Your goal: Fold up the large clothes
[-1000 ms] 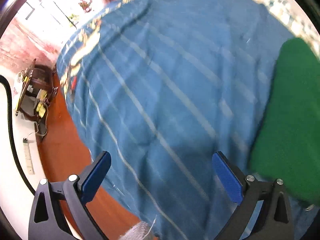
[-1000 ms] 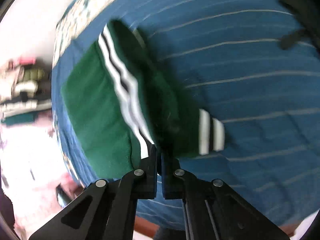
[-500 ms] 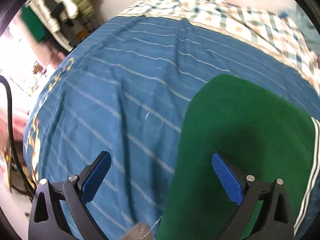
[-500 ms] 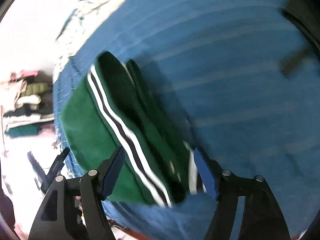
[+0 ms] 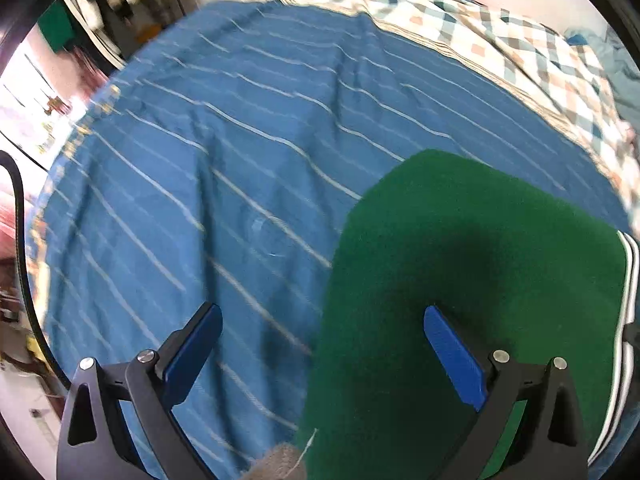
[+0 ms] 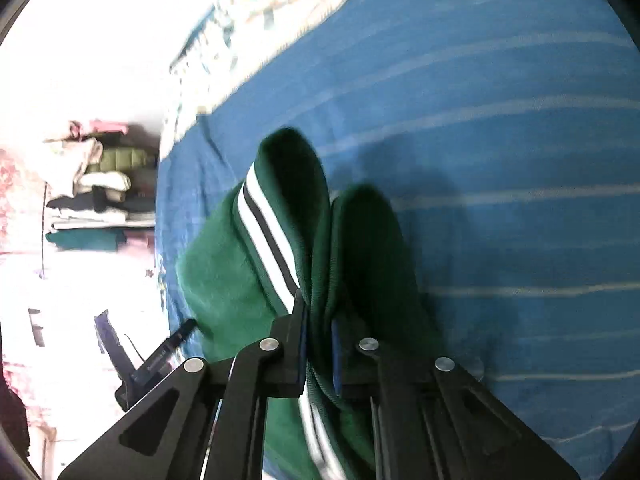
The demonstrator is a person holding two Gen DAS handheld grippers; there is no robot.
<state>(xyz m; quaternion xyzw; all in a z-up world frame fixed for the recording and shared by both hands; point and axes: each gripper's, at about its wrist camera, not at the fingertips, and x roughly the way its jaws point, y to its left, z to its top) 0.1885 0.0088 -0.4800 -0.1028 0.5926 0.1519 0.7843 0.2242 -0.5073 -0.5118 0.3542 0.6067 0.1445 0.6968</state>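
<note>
Left gripper [image 5: 320, 344] hangs over the bed with its blue pads [image 5: 454, 356] spread wide and nothing between them; its left finger is above the blue striped sheet [image 5: 240, 160], its right finger above the flat green garment [image 5: 480, 260]. That garment lies on the right, near part of the sheet, its white and dark trim [image 5: 626, 300] along the right edge. A checked cover [image 5: 520, 40] lies at the far right of the bed. Right gripper [image 6: 318, 344] has just been closing and now pinches a raised fold of the garment [image 6: 224, 272] beside the striped trim [image 6: 264, 232], the cloth bunched up in two humps ahead of its fingers. Far left in that view, a pile of folded clothes [image 6: 100, 196] sits beyond the bed.
</note>
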